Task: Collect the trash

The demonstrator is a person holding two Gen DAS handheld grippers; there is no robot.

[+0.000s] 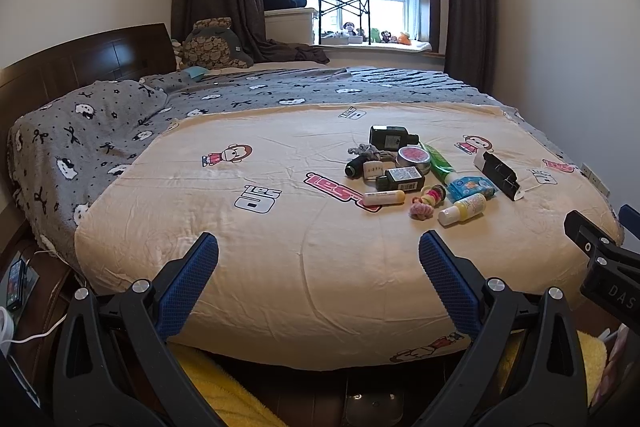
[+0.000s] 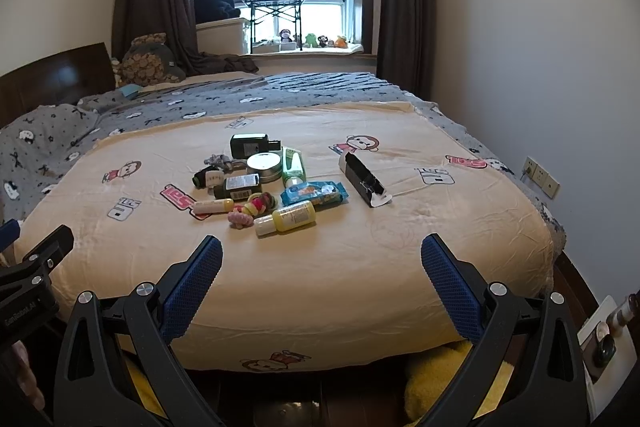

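A heap of small items lies on the cream bedspread (image 1: 280, 259) (image 2: 400, 247): a yellow bottle (image 1: 463, 209) (image 2: 285, 217), a blue wipes pack (image 1: 471, 187) (image 2: 314, 193), a black open box (image 1: 500, 174) (image 2: 364, 179), a round tin (image 1: 413, 159) (image 2: 264, 165), dark bottles (image 1: 393, 137) (image 2: 250, 144), a green tube (image 1: 439, 163) (image 2: 293, 166) and hair ties (image 1: 428, 201) (image 2: 250, 211). My left gripper (image 1: 319, 269) is open and empty over the bed's near edge, left of the heap. My right gripper (image 2: 322, 273) is open and empty, just short of the heap.
A grey patterned blanket (image 1: 100, 139) covers the bed's far and left side by the wooden headboard (image 1: 80, 61). The window sill (image 1: 376, 45) holds toys. A wall (image 2: 540, 47) with a socket (image 2: 540, 177) runs close on the right. Yellow fabric (image 2: 448, 383) lies below the bed edge.
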